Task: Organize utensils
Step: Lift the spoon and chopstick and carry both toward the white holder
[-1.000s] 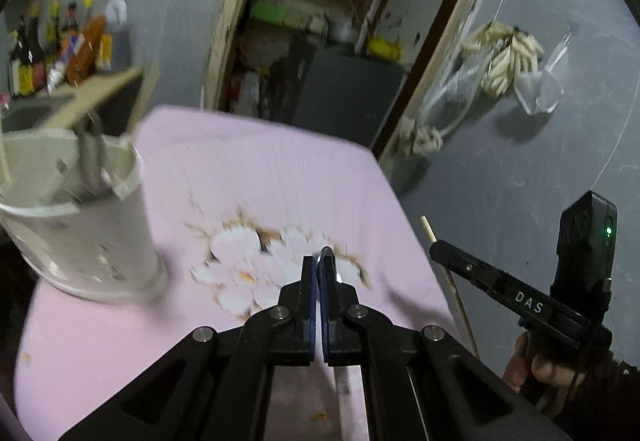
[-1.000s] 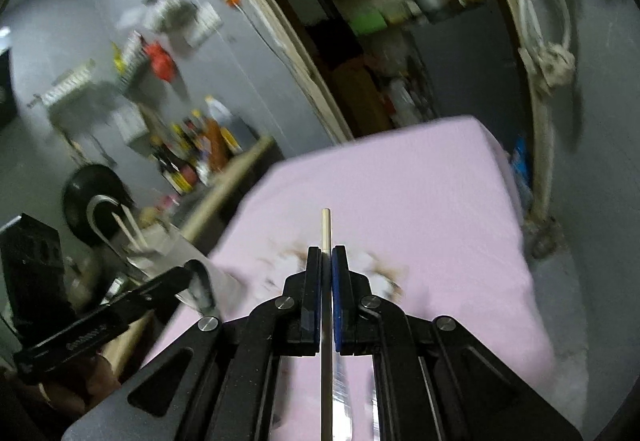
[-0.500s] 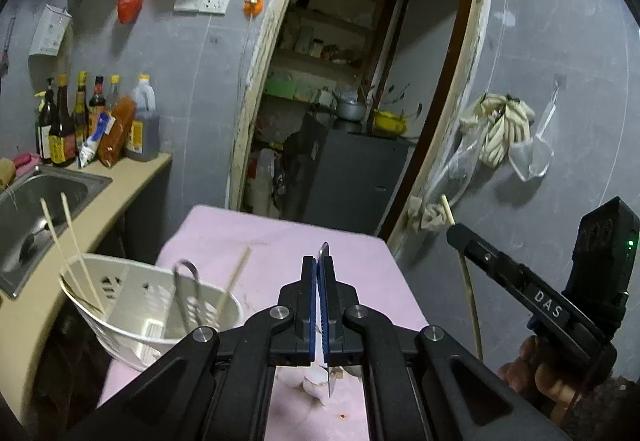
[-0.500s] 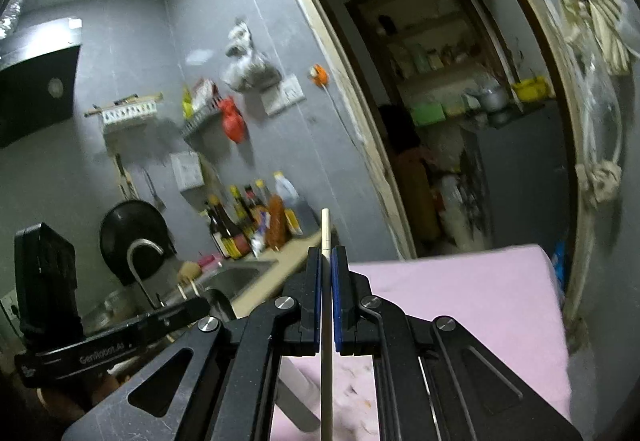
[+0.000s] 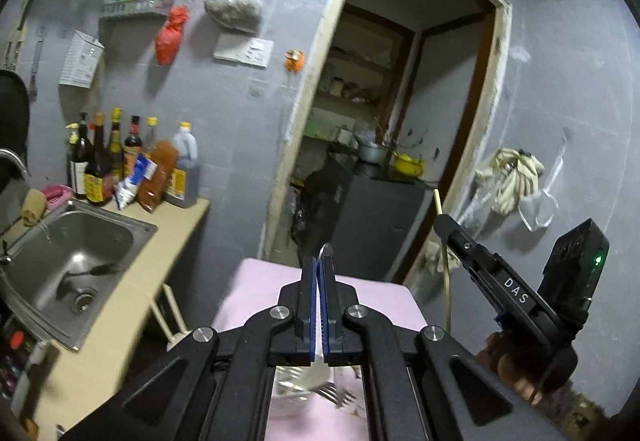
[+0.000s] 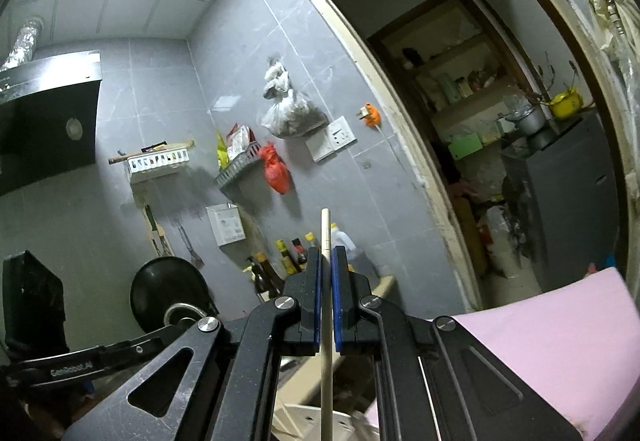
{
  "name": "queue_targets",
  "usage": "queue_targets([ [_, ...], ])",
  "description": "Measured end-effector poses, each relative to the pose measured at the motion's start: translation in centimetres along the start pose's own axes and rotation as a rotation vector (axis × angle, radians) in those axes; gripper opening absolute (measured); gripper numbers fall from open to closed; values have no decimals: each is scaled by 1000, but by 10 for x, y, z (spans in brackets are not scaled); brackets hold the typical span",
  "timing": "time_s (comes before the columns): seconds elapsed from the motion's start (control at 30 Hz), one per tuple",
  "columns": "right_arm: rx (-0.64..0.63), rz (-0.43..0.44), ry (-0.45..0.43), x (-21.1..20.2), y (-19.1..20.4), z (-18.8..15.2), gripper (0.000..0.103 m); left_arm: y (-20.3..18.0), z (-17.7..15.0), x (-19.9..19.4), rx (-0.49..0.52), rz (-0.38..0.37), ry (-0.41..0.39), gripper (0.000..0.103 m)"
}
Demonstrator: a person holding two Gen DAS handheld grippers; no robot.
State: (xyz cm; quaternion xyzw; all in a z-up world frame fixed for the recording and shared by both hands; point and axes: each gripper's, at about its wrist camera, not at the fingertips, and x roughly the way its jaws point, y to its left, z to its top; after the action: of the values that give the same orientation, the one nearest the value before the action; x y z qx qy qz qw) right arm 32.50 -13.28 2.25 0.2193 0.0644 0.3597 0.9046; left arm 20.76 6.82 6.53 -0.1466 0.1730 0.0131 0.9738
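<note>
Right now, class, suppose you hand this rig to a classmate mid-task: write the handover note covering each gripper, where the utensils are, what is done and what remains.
Left gripper: shut on a metal fork, handle tip poking up past the fingertips, tines hanging below over the pink-covered table.
Right gripper: shut on a pale wooden chopstick, upright between the pads; also seen from the left wrist camera.
Both grippers are raised above the table, facing the grey tiled wall and the steel sink.
Done: both utensils picked up.
Left: place each in its container, whose white rim shows only partly below the right gripper.
</note>
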Motion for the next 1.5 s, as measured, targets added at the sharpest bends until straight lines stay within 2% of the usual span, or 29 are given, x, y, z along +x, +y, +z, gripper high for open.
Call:
queue_targets([
  [0.17, 1, -2, -29, 15, 13, -8, 4, 28, 16, -9, -16, 13, -32, 2],
  [0.3, 32, -50, -66, 27, 9, -16, 4, 47, 21, -9, -10, 47, -44, 2],
  [0.53, 37, -169, -136, 38, 5, -37, 4, 79, 17, 3, -19, 123, -29, 2],
  [0.7, 1, -187, -147, 43, 6, -43, 4, 95, 8, 20, -40, 160, 1, 2],
  [1.1, -34, -252, -105, 56, -6, -54, 5, 100, -7, 48, -50, 174, 45, 2],
  [1.5, -99, -247, -28, 49, 0, -62, 5, 102, -17, 53, -50, 165, 81, 2],
])
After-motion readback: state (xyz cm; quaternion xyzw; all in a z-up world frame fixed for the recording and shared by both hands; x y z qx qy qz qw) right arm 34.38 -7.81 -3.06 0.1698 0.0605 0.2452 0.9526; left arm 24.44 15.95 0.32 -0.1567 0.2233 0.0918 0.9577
